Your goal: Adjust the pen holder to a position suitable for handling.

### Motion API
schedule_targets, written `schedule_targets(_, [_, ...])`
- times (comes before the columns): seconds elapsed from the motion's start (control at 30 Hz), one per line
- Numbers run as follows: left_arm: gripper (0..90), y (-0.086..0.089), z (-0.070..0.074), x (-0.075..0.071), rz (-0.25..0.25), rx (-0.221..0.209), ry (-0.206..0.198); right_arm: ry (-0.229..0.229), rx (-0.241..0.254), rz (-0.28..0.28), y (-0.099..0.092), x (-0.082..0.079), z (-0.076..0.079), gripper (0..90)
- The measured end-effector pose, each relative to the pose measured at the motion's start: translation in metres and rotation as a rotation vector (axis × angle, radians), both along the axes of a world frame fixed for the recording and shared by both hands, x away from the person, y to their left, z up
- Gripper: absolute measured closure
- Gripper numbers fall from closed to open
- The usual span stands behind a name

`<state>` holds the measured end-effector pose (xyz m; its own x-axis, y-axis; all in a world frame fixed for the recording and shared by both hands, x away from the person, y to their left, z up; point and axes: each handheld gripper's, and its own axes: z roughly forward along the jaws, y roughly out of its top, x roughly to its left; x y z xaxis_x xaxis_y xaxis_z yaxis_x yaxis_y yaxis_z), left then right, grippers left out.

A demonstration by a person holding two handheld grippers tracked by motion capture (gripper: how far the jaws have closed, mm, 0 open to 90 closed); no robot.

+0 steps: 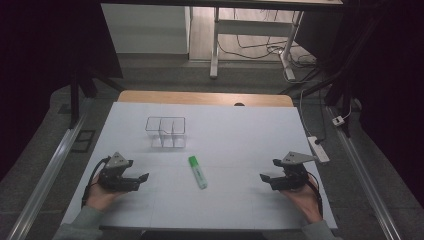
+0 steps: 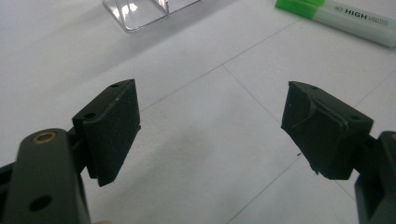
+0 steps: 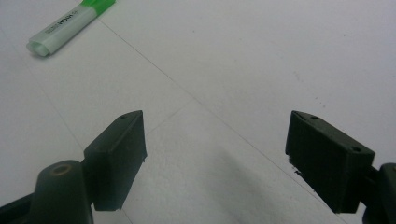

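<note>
Both hand-held grippers, left gripper (image 1: 141,179) and right gripper (image 1: 266,178), rest near with jaws spread, empty. Between them lies a green-capped plastic highlighter (image 1: 197,172) on the white desk (image 1: 235,135); a clear plastic organiser (image 1: 166,132) stands farther.

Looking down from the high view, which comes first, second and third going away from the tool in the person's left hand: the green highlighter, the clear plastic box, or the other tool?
From the left tool, jaws open:
1. Green highlighter, lying toward the table's middle, between the two tools.
2. Clear plastic box, farther up the table, beyond the highlighter.
3. Right tool, across at the table's right side, jaws open too.
</note>
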<state>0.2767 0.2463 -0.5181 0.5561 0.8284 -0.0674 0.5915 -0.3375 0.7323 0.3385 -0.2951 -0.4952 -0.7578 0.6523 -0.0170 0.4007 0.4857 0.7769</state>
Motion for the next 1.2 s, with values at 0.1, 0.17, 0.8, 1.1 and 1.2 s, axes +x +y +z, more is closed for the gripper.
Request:
schedule_targets(0.1, [19.7, 0.000, 0.001, 0.001, 0.001, -0.002, -0.003, -0.002, -0.002, 0.000, 0.001, 0.000, 0.000, 20.3])
schedule_targets(0.17, [19.8, 0.000, 0.003, 0.003, 0.002, -0.002, -0.005, -0.001, -0.002, 0.003, 0.001, 0.000, 0.000, 20.8])
schedule_targets(0.8, [21.3, -0.001, 0.013, 0.026, 0.018, -0.011, -0.010, 0.004, -0.012, -0.002, 0.002, 0.002, -0.002, 21.6])
schedule_targets(1.1, [22.6, 0.005, 0.011, 0.041, 0.049, -0.023, 0.002, 0.011, -0.012, -0.002, 0.004, 0.003, -0.003, 21.8])
schedule_targets(1.2, [23.5, 0.008, 0.010, 0.047, 0.062, -0.023, 0.006, 0.013, -0.010, 0.002, 0.004, 0.003, -0.004, 21.8])
